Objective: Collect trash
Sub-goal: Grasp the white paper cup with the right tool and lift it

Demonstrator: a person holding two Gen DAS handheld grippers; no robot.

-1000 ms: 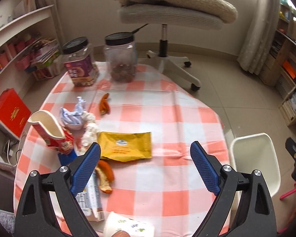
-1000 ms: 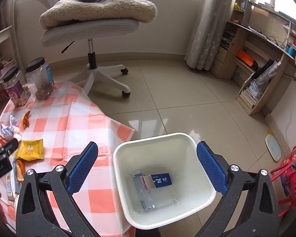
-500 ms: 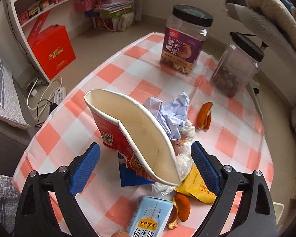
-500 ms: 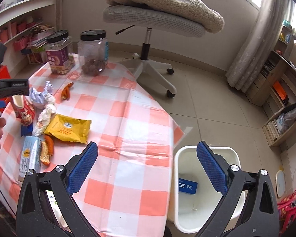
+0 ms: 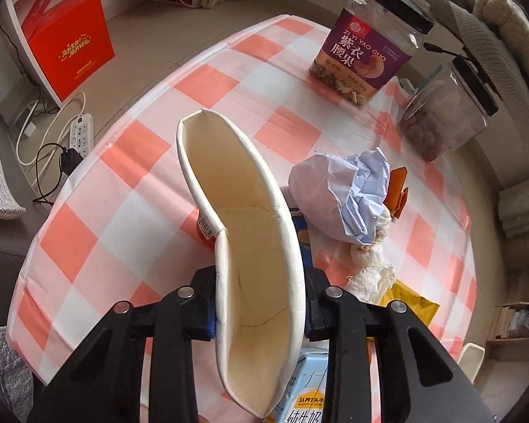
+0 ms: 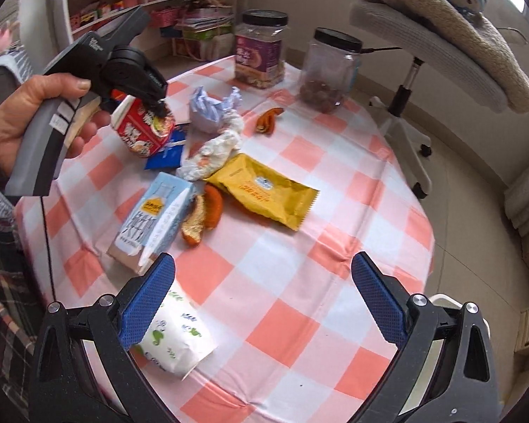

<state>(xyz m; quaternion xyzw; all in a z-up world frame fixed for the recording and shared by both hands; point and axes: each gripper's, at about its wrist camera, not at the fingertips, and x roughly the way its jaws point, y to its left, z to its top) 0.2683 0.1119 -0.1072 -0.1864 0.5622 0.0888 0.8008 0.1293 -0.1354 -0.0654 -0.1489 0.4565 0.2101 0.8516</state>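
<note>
My left gripper [image 5: 261, 317] is shut on a red paper noodle cup [image 5: 243, 246], whose rim is squashed into a narrow oval between the jaws. The right wrist view shows the same cup [image 6: 144, 134] standing at the table's far left, pinched at its rim by the left gripper [image 6: 155, 105], which a hand holds. My right gripper [image 6: 262, 271] hangs open over the checked cloth with nothing between its fingers. Ahead of it lie a light blue milk carton [image 6: 155, 218], orange peels [image 6: 204, 218], a yellow wrapper [image 6: 264, 190], a white tissue wad [image 6: 215, 151] and crumpled pale paper [image 6: 211, 105].
A white patterned packet [image 6: 172, 342] lies at the near table edge by my right gripper's left finger. Two black-lidded jars [image 6: 261, 53] [image 6: 328, 70] stand at the table's far side. A white bin [image 6: 444, 303] is on the floor to the right, an office chair [image 6: 441, 35] behind.
The left gripper came down over the red cup and shut on it, flattening its rim. The right gripper swung from above the white bin to over the table.
</note>
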